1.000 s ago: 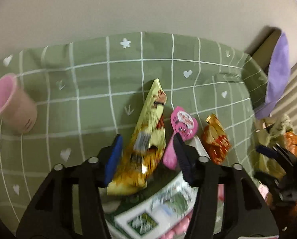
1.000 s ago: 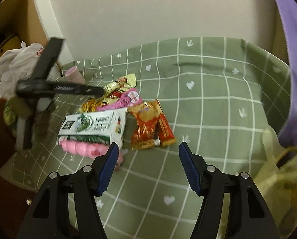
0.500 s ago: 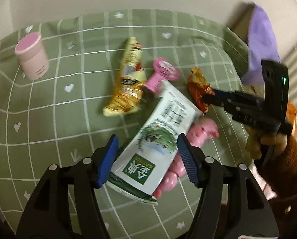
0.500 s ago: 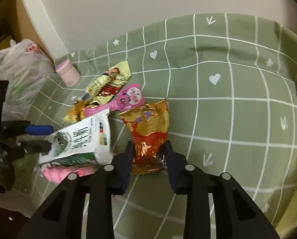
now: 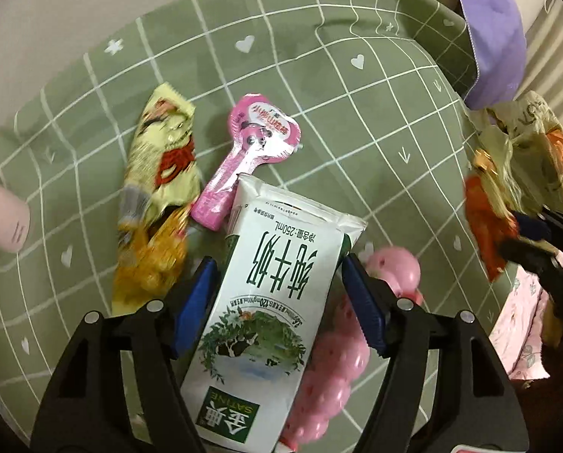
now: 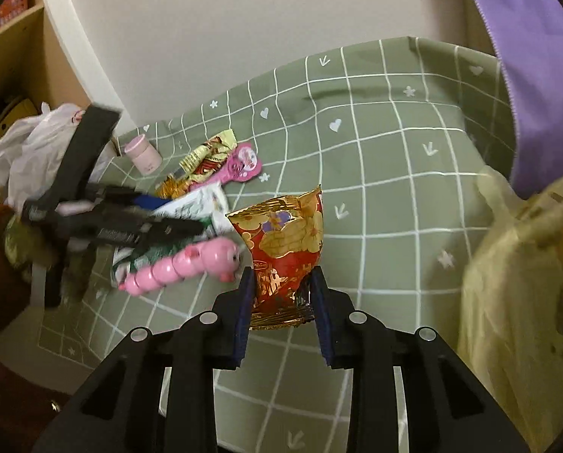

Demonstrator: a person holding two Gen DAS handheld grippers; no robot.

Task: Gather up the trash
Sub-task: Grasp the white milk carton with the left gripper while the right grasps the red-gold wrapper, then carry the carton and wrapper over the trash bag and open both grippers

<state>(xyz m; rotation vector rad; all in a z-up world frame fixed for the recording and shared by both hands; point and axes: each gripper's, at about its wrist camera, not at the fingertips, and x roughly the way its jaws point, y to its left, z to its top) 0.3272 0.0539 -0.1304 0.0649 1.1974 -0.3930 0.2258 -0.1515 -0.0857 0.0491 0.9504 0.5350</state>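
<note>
A white and green milk carton (image 5: 273, 294) lies on the green checked cloth (image 5: 357, 113) between the fingers of my left gripper (image 5: 279, 294). Its jaws are opening, and a thin gap shows at the left pad. My right gripper (image 6: 281, 283) is shut on a red and gold snack packet (image 6: 285, 241), which stands up off the cloth. In the left wrist view that red packet (image 5: 485, 226) hangs at the table's right edge. A yellow snack wrapper (image 5: 156, 196) and a pink lollipop-shaped wrapper (image 5: 251, 151) lie beyond the carton.
A pink caterpillar toy (image 5: 341, 358) lies beside the carton. A pink cup (image 5: 2, 215) stands at the left. A yellowish plastic bag (image 6: 515, 283) hangs off the table's right side under a purple cloth (image 6: 526, 56). A white plastic bag (image 6: 24, 151) sits by a wooden shelf.
My left gripper has moved from the yellow wrapper to straddle the milk carton and has widened. My right gripper has shut on the red packet and carried it off to the right.
</note>
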